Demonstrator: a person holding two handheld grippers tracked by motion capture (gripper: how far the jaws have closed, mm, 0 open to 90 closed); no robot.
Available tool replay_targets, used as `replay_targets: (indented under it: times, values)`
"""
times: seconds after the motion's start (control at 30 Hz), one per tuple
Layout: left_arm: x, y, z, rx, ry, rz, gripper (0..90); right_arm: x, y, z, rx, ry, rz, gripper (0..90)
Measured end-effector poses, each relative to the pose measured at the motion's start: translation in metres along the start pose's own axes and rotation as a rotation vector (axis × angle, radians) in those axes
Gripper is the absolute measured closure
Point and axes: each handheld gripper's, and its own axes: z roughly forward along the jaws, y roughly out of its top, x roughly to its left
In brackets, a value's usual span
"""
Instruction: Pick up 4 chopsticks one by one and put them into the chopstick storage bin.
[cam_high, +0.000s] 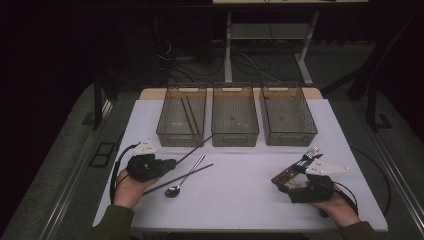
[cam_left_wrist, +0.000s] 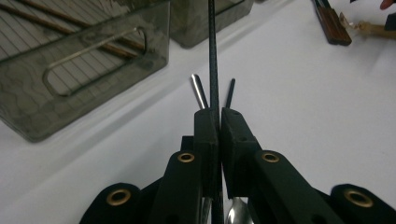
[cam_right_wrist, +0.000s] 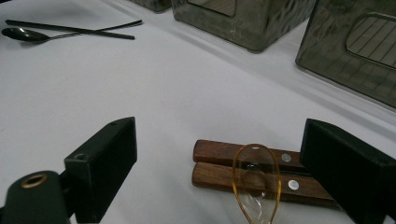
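Note:
My left gripper (cam_high: 172, 162) (cam_left_wrist: 219, 122) is shut on a thin black chopstick (cam_high: 195, 148) (cam_left_wrist: 213, 56), which points up and away toward the left bin (cam_high: 181, 116). A second black chopstick (cam_high: 180, 178) (cam_left_wrist: 230, 91) and a metal spoon (cam_high: 176, 189) (cam_left_wrist: 200, 91) lie on the white table just past it. My right gripper (cam_high: 287, 181) (cam_right_wrist: 224, 140) stands open near the table's front right. Between its jaws lie two wooden-handled pieces of cutlery (cam_high: 282, 176) (cam_right_wrist: 215, 164), with a clear amber plastic spoon (cam_right_wrist: 256, 179) resting across them.
Three smoky see-through bins (cam_high: 181, 116) (cam_high: 235, 117) (cam_high: 288, 117) stand in a row at the back of the table (cam_high: 240, 200). The left one holds two brown chopsticks (cam_high: 188, 114). A fork head (cam_high: 311, 152) lies beyond the wooden handles.

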Motion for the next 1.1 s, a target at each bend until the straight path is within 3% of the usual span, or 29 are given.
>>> replay_targets:
  times: [0.63, 1.1]
  values:
    - [0.009, 0.025, 0.011, -0.048, 0.047, -0.026, 85.1, -0.001, 0.0, 0.001, 0.003, -0.001, 0.004, 11.0]
    - [0.028, 0.043, 0.017, -0.091, 0.052, -0.063, 85.1, -0.001, 0.0, 0.001, 0.005, 0.0, 0.009, 11.0]
